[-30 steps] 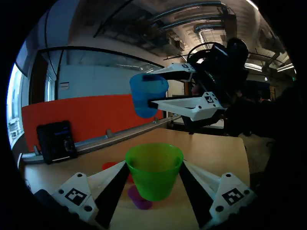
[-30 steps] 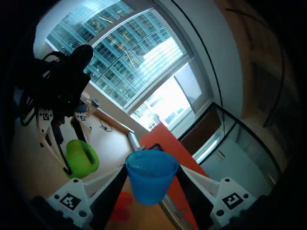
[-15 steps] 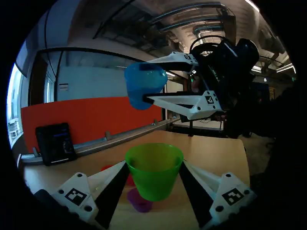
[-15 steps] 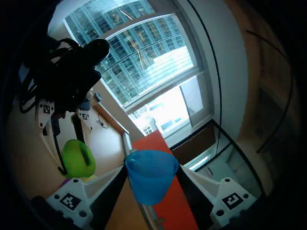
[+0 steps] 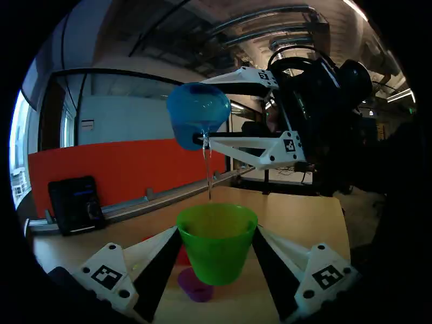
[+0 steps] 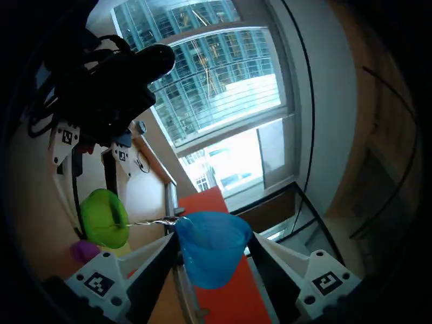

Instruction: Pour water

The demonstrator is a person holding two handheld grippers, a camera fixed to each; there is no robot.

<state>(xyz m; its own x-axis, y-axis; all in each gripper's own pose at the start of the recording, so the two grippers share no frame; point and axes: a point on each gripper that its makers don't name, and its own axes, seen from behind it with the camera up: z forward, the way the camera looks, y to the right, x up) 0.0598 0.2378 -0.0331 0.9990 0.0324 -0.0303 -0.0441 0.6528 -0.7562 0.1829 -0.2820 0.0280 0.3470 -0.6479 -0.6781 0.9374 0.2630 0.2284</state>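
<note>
Well, on the left a black tablet (image 5: pixel 73 204) leans by the orange wall (image 5: pixel 124 162). In the middle, the left gripper (image 5: pixel 216 233) squeezes the green cup (image 5: pixel 217 251) and holds it upright. A purple cup (image 5: pixel 193 286) sits on the table (image 5: pixel 302 210) under it. Higher up, the right gripper (image 6: pixel 212 238) reaches in from the right. It grips the tipped blue cup (image 5: pixel 195 113). A thin stream of water (image 5: pixel 208 173) falls into the green cup.

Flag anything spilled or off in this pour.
Nothing stands out. The right gripper holds the blue cup tilted, and a thin stream drops from its rim into the green cup held upright in the left gripper. No puddle shows on the table.
</note>
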